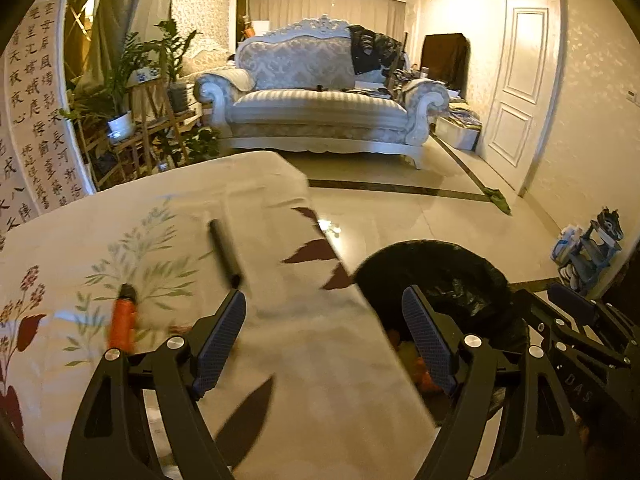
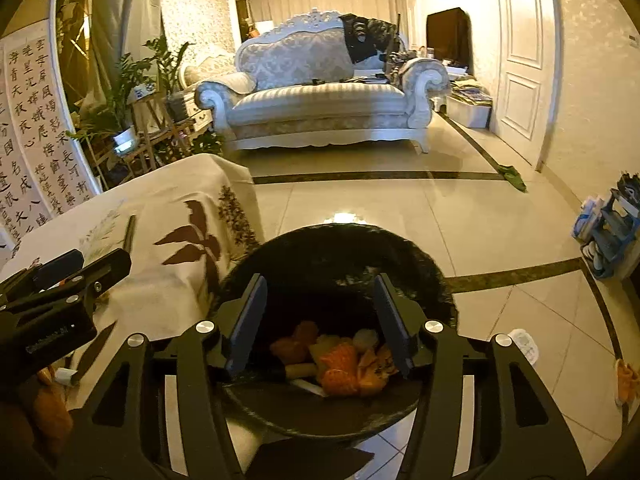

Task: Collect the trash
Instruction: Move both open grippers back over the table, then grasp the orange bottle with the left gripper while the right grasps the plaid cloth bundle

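Note:
A bin lined with a black bag (image 2: pixel 436 280) stands on the floor beside the cloth-covered table (image 1: pixel 312 360). Orange and yellow scraps (image 2: pixel 340 364) lie inside it. My right gripper (image 2: pixel 320 282) hangs open over the bin's mouth with nothing between its fingers. My left gripper (image 1: pixel 324 298) is open above the table's edge, empty, with the bin (image 1: pixel 452 276) just to its right. On the cloth lie a black pen (image 1: pixel 224 248) and an orange stick-like item (image 1: pixel 122 320), both ahead and left of the left gripper.
A white scrap (image 2: pixel 524 344) and an orange scrap (image 2: pixel 626 380) lie on the tiled floor right of the bin. A blue rack (image 2: pixel 612 236) stands by the right wall. A sofa (image 1: pixel 320 100) and potted plants (image 1: pixel 120 120) stand farther back.

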`<state>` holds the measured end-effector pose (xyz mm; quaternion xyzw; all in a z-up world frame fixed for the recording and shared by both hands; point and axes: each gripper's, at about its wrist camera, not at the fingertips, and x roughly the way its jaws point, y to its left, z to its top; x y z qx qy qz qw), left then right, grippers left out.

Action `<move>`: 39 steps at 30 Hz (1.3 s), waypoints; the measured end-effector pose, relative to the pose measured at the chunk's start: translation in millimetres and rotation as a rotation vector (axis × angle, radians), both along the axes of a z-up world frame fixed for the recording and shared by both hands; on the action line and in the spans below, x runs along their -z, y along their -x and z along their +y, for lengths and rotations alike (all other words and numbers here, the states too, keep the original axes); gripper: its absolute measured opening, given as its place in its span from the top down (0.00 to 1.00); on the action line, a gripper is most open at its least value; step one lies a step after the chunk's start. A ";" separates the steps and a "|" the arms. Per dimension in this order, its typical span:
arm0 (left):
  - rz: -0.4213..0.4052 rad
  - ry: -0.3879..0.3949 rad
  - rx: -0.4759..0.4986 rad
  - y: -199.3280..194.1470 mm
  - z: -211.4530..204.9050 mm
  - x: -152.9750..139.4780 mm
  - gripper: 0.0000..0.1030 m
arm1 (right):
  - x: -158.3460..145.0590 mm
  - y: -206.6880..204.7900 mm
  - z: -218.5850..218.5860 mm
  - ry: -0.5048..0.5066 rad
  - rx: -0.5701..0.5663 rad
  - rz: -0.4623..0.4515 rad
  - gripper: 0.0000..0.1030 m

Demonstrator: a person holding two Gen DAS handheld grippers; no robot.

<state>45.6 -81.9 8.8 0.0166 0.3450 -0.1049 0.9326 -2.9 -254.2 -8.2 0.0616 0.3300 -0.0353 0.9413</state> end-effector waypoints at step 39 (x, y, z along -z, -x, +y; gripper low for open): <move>0.171 -0.027 -0.210 -35.6 160.4 52.0 0.76 | 16.5 -53.1 195.4 0.043 -0.449 0.128 0.47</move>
